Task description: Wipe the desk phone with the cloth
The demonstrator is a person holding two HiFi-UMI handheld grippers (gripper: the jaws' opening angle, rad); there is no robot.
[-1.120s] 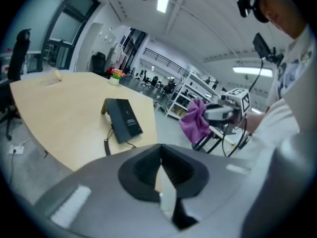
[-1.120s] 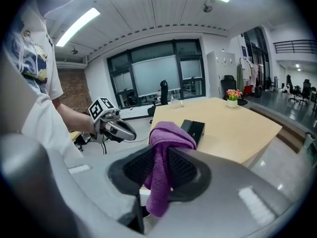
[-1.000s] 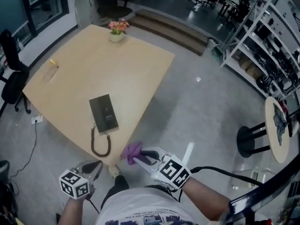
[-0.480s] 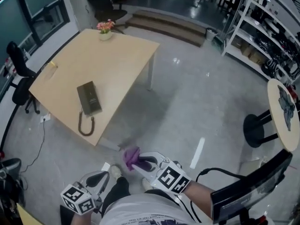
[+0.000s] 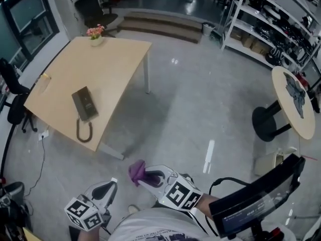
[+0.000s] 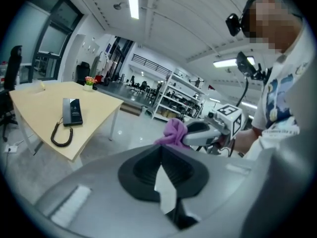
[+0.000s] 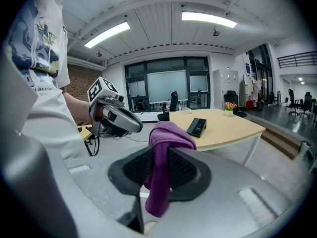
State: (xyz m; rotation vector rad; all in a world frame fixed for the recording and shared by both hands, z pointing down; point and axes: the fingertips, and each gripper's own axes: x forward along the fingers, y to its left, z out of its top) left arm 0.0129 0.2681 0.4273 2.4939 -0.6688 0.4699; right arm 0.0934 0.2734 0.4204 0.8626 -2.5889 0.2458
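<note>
On the light wooden table point(image 5: 115, 59), toward its near edge, the desk phone point(image 5: 84, 103) lies flat. Both grippers are well apart from it, out over the grey floor point(image 5: 200, 109) near the person's body.

Progress (judgement): wiping is not under way.
- Cloth is in hand, so the tool is ready.
- No contact between cloth and phone; a stretch of bare floor lies between them.
- Left to do, as far as can be read: bring the cloth to the table and pass it over the phone's top and sides. Whether the phone has already had any wipe cannot be told from its surface at this range.

Grippers:
- Right gripper point(image 5: 143, 177): clenched on the cloth point(image 5: 136, 170). Its own view shows the purple fabric pinched between the jaws, a bunch standing above them and a tail hanging below.
- Left gripper point(image 5: 108, 187): jaws pressed together with nothing between them, held just beside the right one.

Phone, appearance:
- Dark, flat and rectangular, with a small pale mark on its upper face.
- Curly cord point(image 5: 83, 132) runs from one end and forms a loop on the tabletop, close to the edge.
- No dust or smears can be made out; it is too small in every view.

Also on the table: a small flower pot point(image 5: 95, 34) at the far corner, well clear of the phone.
</note>
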